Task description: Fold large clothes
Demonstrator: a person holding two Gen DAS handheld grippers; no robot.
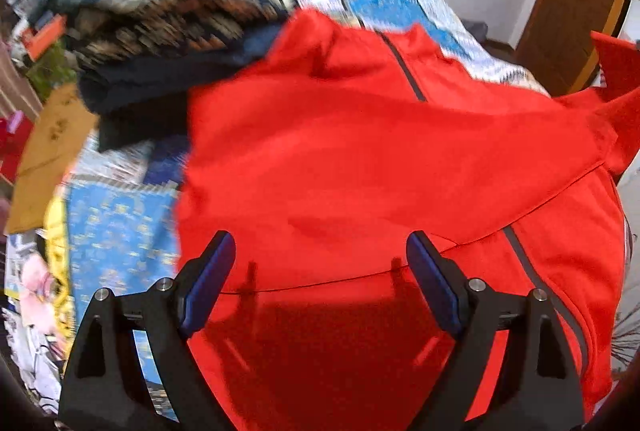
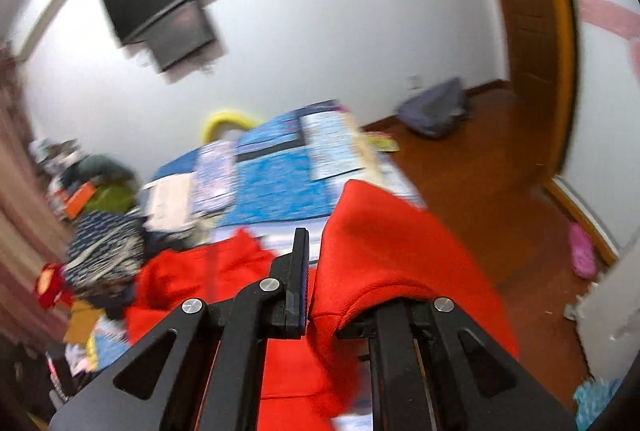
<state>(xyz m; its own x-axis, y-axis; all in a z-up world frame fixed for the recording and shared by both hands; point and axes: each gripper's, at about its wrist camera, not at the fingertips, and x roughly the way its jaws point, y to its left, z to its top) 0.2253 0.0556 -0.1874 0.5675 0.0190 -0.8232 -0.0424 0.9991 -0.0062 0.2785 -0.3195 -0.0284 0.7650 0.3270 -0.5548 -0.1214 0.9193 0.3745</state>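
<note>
A large red jacket [image 1: 360, 159] with a grey zipper lies spread over a blue patterned bed cover [image 1: 116, 227]. My left gripper [image 1: 320, 271] is open just above the jacket's near part, with nothing between its blue-padded fingers [image 1: 212, 271]. In the right wrist view my right gripper [image 2: 316, 271] is shut on a fold of the red jacket [image 2: 384, 247], which drapes over its right finger and hides it. The rest of the jacket [image 2: 200, 279] hangs to the left below.
A pile of dark patterned clothes [image 1: 172, 15] lies on the bed beyond the jacket, also in the right wrist view [image 2: 104, 251]. A wooden door [image 2: 532, 31], wooden floor [image 2: 500, 191], pink slipper [image 2: 582, 251] and wall-mounted screen [image 2: 164, 7] lie to the right and ahead.
</note>
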